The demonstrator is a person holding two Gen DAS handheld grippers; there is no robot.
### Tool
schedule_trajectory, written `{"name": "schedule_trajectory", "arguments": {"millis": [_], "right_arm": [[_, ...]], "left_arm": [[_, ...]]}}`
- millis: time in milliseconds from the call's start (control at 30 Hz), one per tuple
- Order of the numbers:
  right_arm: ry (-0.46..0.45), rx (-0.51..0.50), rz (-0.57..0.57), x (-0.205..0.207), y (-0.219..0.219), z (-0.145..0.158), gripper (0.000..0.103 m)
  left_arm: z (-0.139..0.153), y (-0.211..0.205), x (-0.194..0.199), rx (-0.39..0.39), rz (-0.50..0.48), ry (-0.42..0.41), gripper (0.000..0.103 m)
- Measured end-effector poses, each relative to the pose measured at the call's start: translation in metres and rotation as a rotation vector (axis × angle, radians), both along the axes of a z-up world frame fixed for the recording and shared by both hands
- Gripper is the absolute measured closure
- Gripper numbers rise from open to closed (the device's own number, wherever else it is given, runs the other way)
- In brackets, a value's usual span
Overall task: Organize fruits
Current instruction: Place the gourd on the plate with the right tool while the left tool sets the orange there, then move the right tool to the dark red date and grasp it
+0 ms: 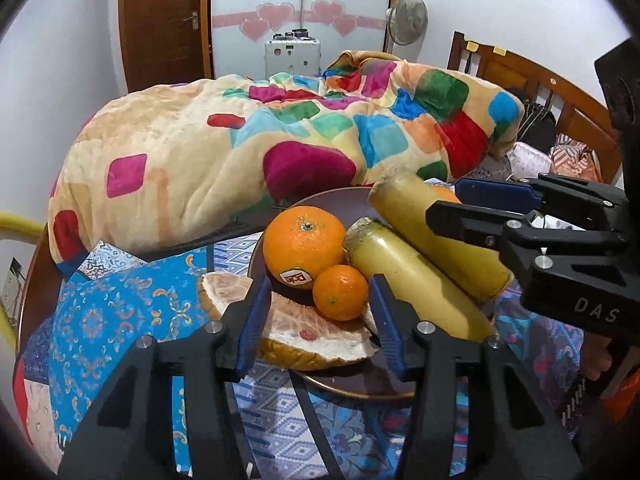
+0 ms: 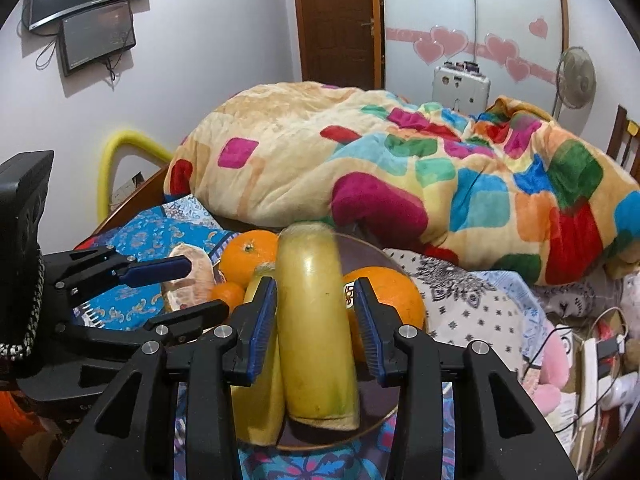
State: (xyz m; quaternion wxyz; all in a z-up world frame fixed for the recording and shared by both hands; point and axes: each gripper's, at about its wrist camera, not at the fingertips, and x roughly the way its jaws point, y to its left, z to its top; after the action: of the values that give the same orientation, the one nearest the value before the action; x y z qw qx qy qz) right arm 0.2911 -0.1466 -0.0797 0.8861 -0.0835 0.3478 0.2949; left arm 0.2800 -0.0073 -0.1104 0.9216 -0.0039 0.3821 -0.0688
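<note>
The right gripper (image 2: 315, 330) straddles a banana (image 2: 316, 320), fingers spread, unclamped. The left gripper (image 1: 320, 320) gapes over pomelo peel (image 1: 316, 340). Only the right view shows a second big orange (image 2: 390, 294).

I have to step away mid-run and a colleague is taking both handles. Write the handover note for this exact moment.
Left claw: open, empty, hovering in front of the pomelo piece and small orange.
Right claw: open, straddling the upper banana; a gap shows on the right, so not clamped.
On the plate: large Dole orange, small orange, pomelo piece, lower banana, upper banana, plus a second big orange behind it.
Done: all visible fruit is on the plate.
Left: probably settle the upper banana, then withdraw.
</note>
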Motion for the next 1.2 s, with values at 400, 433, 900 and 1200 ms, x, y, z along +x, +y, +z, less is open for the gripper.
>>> {"name": "schedule_trajectory", "arguments": {"millis": [400, 433, 900, 1200], "right_arm": [[-0.059, 0.033, -0.025, -0.047, -0.019, 0.031, 0.066], [-0.066, 0.035, -0.028, -0.053, -0.02, 0.033, 0.066], [-0.107, 0.055, -0.054, -0.139, -0.037, 0.029, 0.06], [-0.044, 0.036, -0.042, -0.166, -0.032, -0.016, 0.056]], "left_arm": [[0.035, 0.001, -0.056, 0.005, 0.007, -0.064, 0.053], [0.038, 0.001, -0.063, 0.003, 0.01, -0.068, 0.053], [0.04, 0.009, -0.157, -0.035, 0.041, -0.059, 0.052], [0.013, 0.016, -0.189, -0.043, 0.053, -0.023, 0.052]]}}
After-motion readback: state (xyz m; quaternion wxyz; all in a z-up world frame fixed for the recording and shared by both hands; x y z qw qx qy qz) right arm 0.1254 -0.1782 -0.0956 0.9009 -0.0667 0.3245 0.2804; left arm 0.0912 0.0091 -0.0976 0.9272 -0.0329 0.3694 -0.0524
